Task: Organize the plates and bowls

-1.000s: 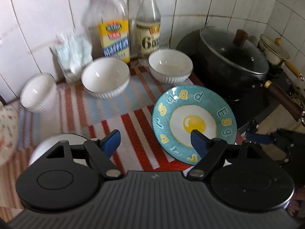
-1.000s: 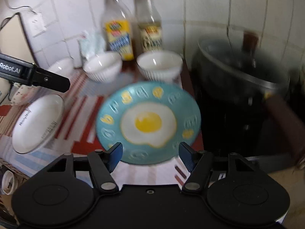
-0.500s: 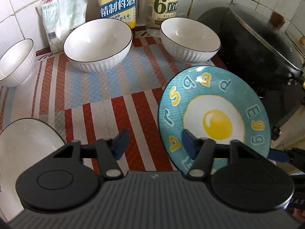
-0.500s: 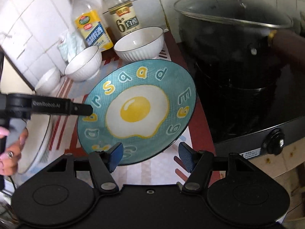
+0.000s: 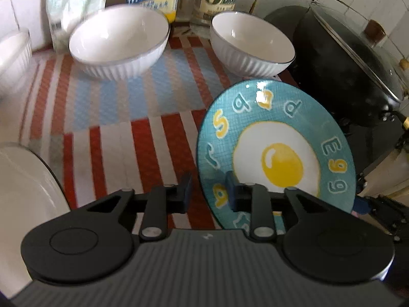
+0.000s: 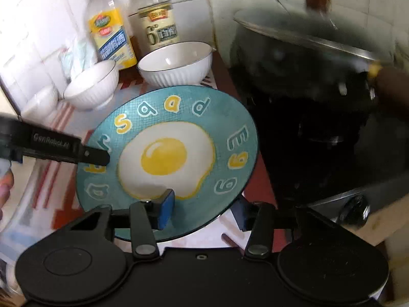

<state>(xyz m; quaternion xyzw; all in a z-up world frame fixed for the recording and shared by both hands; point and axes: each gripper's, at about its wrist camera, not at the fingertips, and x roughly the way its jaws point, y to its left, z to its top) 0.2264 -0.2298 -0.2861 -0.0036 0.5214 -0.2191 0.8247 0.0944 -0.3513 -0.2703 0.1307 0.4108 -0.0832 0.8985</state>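
Observation:
A teal plate (image 5: pixel 281 138) painted with a fried egg lies tilted on the striped mat (image 5: pixel 122 133), beside the black wok. My left gripper (image 5: pixel 208 190) straddles its left rim. Its jaws are closing, and a gap still shows between the outer pad and the rim. In the right wrist view the same plate (image 6: pixel 179 117) has its near rim between the fingers of my right gripper (image 6: pixel 204 212), one finger above and one below. Those jaws are closing too. Three white ribbed bowls (image 5: pixel 120 43) (image 5: pixel 251 46) (image 5: pixel 12 58) stand at the back.
A white dish (image 5: pixel 23 186) lies at the near left. Two bottles (image 6: pixel 112 38) (image 6: pixel 161 30) and a bag (image 5: pixel 74 2) stand against the tiled wall. A black wok with a glass lid (image 5: pixel 352 58) sits on the stove at the right. A hand (image 6: pixel 5 186) shows at the left edge.
Both grippers have come down close to the teal plate. Each pair of jaws has narrowed around the plate's rim. The plate itself has stayed in place.

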